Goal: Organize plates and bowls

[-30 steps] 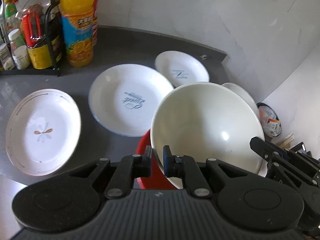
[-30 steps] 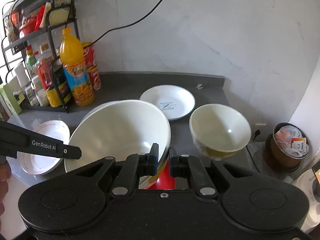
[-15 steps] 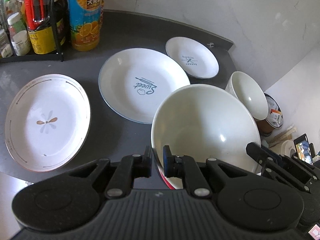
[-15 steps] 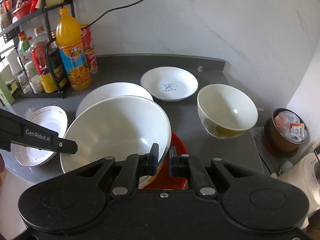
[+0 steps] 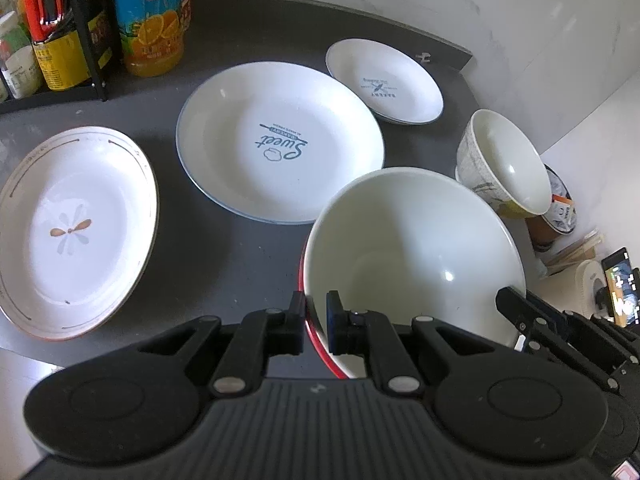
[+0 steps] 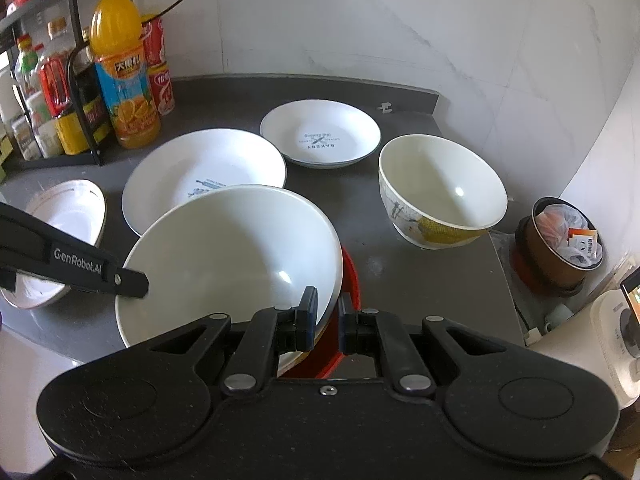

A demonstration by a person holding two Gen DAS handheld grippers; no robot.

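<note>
A large white bowl point(image 5: 412, 248) point(image 6: 232, 264) with red on its outside is held near the counter's front edge. My left gripper point(image 5: 316, 320) is shut on its left rim. My right gripper point(image 6: 328, 320) is shut on its right rim. I cannot tell whether the bowl rests on the counter. Behind it lie a large round plate point(image 5: 280, 144) point(image 6: 204, 172) with blue print, a small round plate point(image 5: 384, 80) point(image 6: 320, 136) and, at the left, an oval plate point(image 5: 76, 232) point(image 6: 68, 220). A small patterned bowl point(image 5: 504, 164) point(image 6: 440, 192) stands at the right.
An orange juice bottle point(image 6: 124, 80), red cans and a black rack of sauce bottles point(image 5: 52, 32) crowd the back left of the dark counter point(image 6: 420, 280). Past the counter's right edge, lower down, sits a brown bin point(image 6: 564, 240) with rubbish. A white wall closes the back.
Both grippers, still holding the large bowl, have drawn back toward the near edge. The large round plate and the small patterned bowl are now uncovered.
</note>
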